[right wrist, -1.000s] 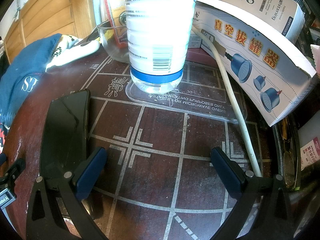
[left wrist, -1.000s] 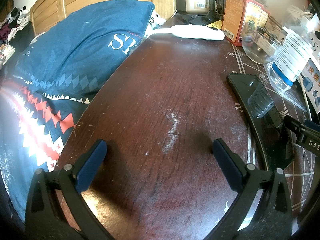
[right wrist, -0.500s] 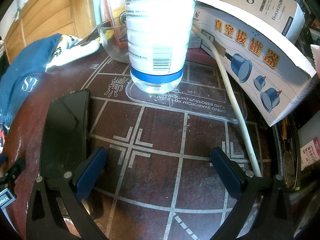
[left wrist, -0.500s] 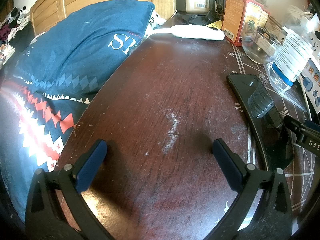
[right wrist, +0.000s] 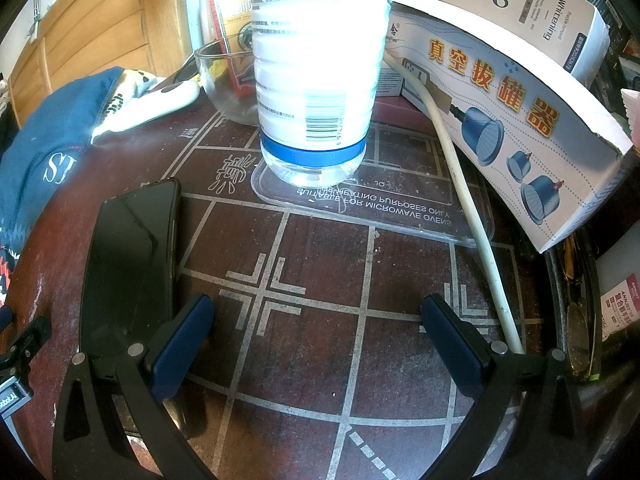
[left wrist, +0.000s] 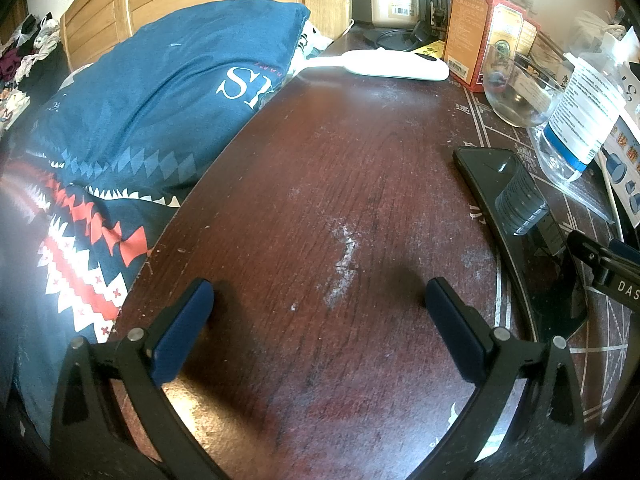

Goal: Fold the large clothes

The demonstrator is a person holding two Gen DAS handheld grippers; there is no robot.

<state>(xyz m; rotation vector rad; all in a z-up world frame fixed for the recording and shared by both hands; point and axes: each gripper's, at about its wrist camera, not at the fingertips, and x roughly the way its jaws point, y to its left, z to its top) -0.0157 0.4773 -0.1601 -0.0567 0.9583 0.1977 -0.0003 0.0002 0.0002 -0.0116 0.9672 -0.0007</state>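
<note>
Fingers spread wide and holding nothing, the left hand-held gripper (left wrist: pixel 318 320) sits low over the bare dark wood of the counter (left wrist: pixel 340 184), its blue pads (left wrist: pixel 182 332) casting shadows on the scuffed, dusty surface. The right hand-held gripper (right wrist: pixel 316 340) is likewise released and empty, above the part of the counter marked with pale painted grid lines (right wrist: pixel 264 292).

Just beside the right gripper's left finger lies a black phone (right wrist: pixel 128 248), flat and face up; in the left wrist view the same phone (left wrist: pixel 492 176) lies between the two grippers, with a tip of the right gripper showing at the frame's right edge. Ahead of the right gripper, a clear plastic bottle (right wrist: pixel 316 68) with a white label and blue band stands upright on a transparent tray (right wrist: pixel 400 220) printed with microwave text. A glass bowl (right wrist: pixel 224 80) sits behind the bottle to its left, touching or nearly touching it. A pale tube (right wrist: pixel 468 200) runs along the counter's right side, beside a long white box (right wrist: pixel 512 120) with red characters that leans over it.

The large garment, a blue cloth (left wrist: pixel 152 112) with white letters and a red-and-white zigzag pattern, lies bunched against the counter's left edge, off its surface save perhaps at the far corner. A white oblong device (left wrist: pixel 396 65) rests at the far edge, near an orange carton (left wrist: pixel 476 40).
</note>
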